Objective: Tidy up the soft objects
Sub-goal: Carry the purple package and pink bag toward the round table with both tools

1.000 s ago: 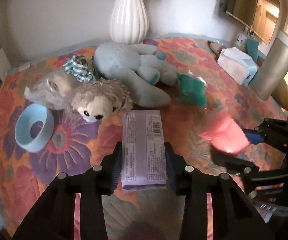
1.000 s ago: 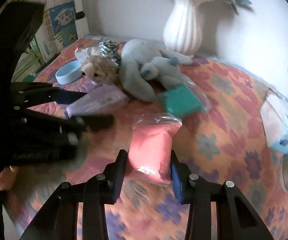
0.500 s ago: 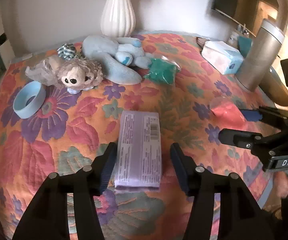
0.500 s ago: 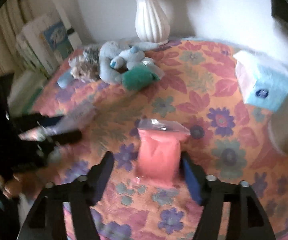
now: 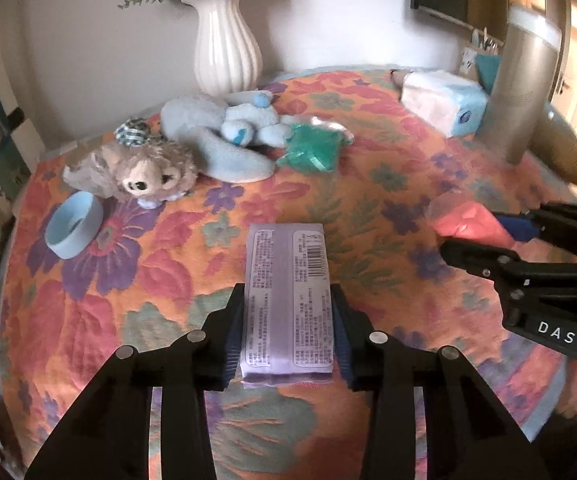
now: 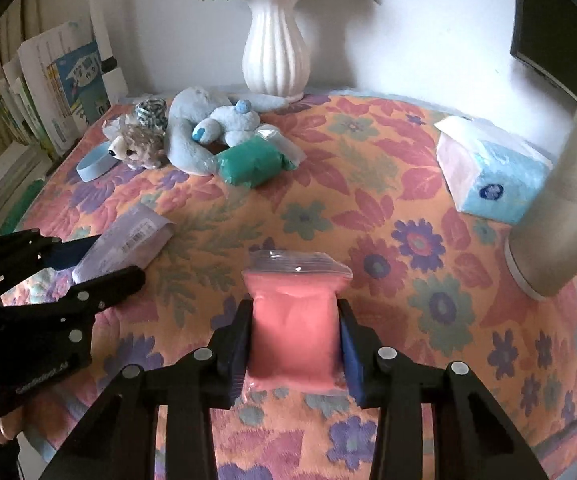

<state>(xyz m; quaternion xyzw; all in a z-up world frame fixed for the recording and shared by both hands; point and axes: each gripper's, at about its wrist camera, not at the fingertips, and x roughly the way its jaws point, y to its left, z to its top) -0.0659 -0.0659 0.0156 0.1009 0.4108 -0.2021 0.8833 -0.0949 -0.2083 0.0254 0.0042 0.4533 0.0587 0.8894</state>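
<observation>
Near: left gripper [image 5: 288, 328], jaws just closed in, pads pressing both sides of purple wipes pack [image 5: 288, 292], which lies flat on floral cloth [image 5: 128, 280] w/ barcode label up. Right gripper [image 6: 294, 340], jaws likewise just closed in, clamped on pink bag [image 6: 294, 328], zip edge pointing away from claw. The two claws sit side by side.

Mid, ahead-left of left claw: blue ring [image 5: 73, 231]. Ahead: brown plush [image 5: 150, 174], blue plush [image 5: 224, 136], green bag [image 5: 312, 148] touching blue plush.

Far: white vase [image 5: 226, 48] behind plushes; ahead-right, tissue box [image 5: 444, 106] beside tall cylinder [image 5: 524, 80].
</observation>
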